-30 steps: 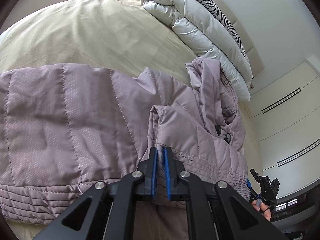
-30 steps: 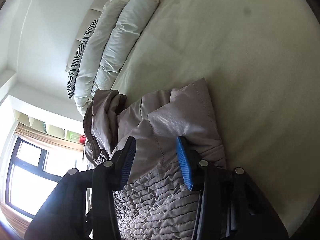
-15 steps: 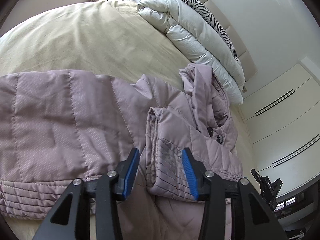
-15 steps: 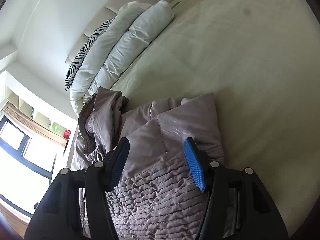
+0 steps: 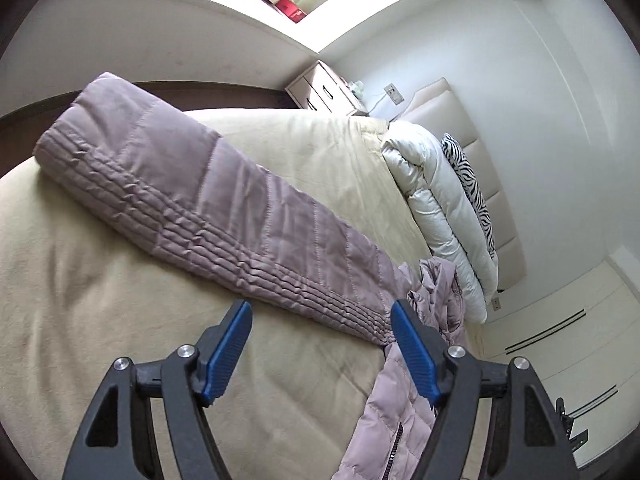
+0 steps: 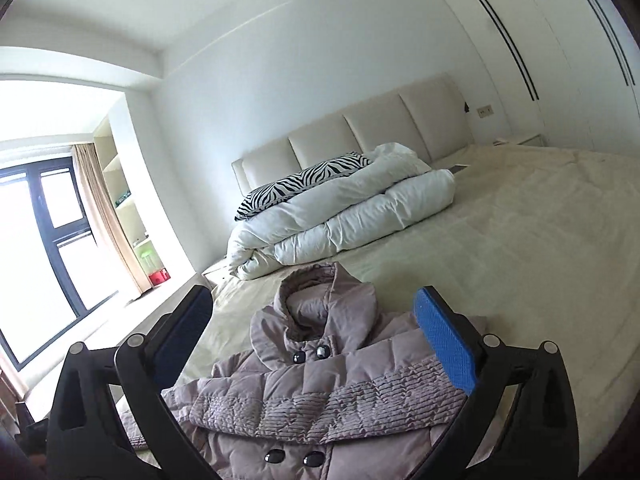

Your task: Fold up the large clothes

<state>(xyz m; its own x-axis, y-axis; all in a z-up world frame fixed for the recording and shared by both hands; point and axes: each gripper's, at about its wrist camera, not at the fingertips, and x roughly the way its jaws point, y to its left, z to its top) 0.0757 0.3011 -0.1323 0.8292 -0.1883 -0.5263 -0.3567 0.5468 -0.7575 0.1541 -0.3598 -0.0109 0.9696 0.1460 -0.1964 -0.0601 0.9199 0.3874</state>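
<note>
A mauve quilted puffer jacket point(image 6: 320, 384) lies on the beige bed point(image 6: 540, 248), front up, with dark buttons and its collar toward the headboard. One sleeve point(image 6: 360, 404) is folded across its chest. In the left wrist view the other sleeve point(image 5: 208, 208) stretches out flat across the bed, away from the body point(image 5: 400, 408). My left gripper point(image 5: 322, 350) is open and empty above the bed beside that sleeve. My right gripper point(image 6: 312, 344) is open and empty above the jacket's chest.
A folded white duvet point(image 6: 348, 220) and a zebra pillow point(image 6: 304, 184) lie by the padded headboard point(image 6: 360, 132). A nightstand point(image 5: 324, 92) stands beyond the bed. A window point(image 6: 44, 248) and shelves are at the left, wardrobe doors point(image 6: 560, 40) at the right.
My left gripper let go of the jacket, opened wide and drew back, turning toward the outstretched sleeve. My right gripper stayed open and lifted back from the folded sleeve.
</note>
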